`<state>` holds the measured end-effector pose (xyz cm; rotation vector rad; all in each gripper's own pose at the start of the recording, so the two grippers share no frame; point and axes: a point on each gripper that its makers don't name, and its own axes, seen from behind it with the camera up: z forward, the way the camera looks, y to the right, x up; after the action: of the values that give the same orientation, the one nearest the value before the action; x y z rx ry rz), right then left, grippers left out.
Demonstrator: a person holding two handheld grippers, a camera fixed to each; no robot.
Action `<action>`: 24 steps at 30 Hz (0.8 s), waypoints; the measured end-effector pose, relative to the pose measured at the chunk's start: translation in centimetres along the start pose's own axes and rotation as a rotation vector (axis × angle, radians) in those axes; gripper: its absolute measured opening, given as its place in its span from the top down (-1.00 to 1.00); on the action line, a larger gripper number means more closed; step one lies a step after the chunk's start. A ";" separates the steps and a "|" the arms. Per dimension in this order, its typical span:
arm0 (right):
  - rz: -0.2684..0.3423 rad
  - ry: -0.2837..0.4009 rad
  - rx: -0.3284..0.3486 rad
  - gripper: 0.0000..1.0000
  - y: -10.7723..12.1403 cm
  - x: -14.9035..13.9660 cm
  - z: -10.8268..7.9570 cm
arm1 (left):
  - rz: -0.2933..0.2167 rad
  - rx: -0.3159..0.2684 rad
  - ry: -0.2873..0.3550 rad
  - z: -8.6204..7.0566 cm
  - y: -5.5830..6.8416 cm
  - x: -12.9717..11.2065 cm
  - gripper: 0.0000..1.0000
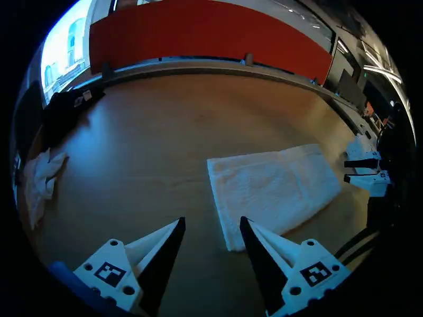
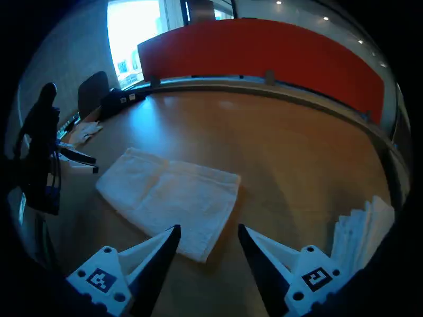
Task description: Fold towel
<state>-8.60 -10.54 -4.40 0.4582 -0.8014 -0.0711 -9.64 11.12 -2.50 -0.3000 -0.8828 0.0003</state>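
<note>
Left gripper view: the left gripper gapes wide, empty, with the folded towel flat on the table just ahead and right. Right gripper view: the right gripper, equally open and empty, faces the towel's near corner.

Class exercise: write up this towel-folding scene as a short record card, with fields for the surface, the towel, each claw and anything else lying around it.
surface: wooden table
towel: white towel, lying flat, looks already folded over
left claw: open, empty, pointing at the towel's near edge
right claw: open, empty, pointing at the towel's near edge
other cloth: crumpled cloth at the table's edge; stack of folded cloths
backdrop: red partition along the far side
</note>
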 end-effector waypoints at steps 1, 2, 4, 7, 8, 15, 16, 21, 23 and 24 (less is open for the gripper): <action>-0.009 -0.004 0.005 -0.68 -0.1 -0.1 0.0 | -0.001 0.004 0.000 -0.1 -0.1 -0.2 -0.51; -0.018 -0.008 0.010 -0.67 -0.1 -0.3 0.0 | -0.002 0.009 0.000 -0.3 -0.3 -0.3 -0.51; -0.036 -0.017 0.020 -0.67 -0.3 -0.6 0.0 | -0.001 0.020 0.001 -0.6 -0.6 -0.6 -0.51; -0.061 -0.032 0.038 -0.67 -0.6 -1.0 -0.1 | -0.002 0.039 0.004 -1.0 -1.1 -1.0 -0.51; -0.070 -0.037 0.044 -0.67 -0.6 -1.2 -0.2 | -0.004 0.045 0.005 -1.2 -1.2 -1.1 -0.51; -0.122 -0.071 0.066 -0.67 -0.7 -2.2 -0.4 | -0.039 0.075 0.010 -2.5 -1.9 -2.1 -0.51; -0.129 -0.076 0.069 -0.67 -0.7 -2.4 -0.4 | -0.043 0.077 0.010 -2.6 -1.9 -2.3 -0.51; -0.168 -0.103 0.074 -0.67 -0.5 -3.3 -0.5 | -0.058 0.092 0.008 -3.3 -2.4 -3.1 -0.51; -0.183 -0.113 0.078 -0.67 -0.5 -3.7 -0.5 | -0.061 0.099 0.007 -3.6 -2.6 -3.4 -0.51; -0.188 -0.117 0.079 -0.67 -0.5 -3.8 -0.5 | -0.062 0.101 0.007 -3.7 -2.7 -3.5 -0.51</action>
<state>-10.87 -9.89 -7.52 0.6085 -0.8763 -0.2433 -9.40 7.18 -6.65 -0.1777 -0.8819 -0.0138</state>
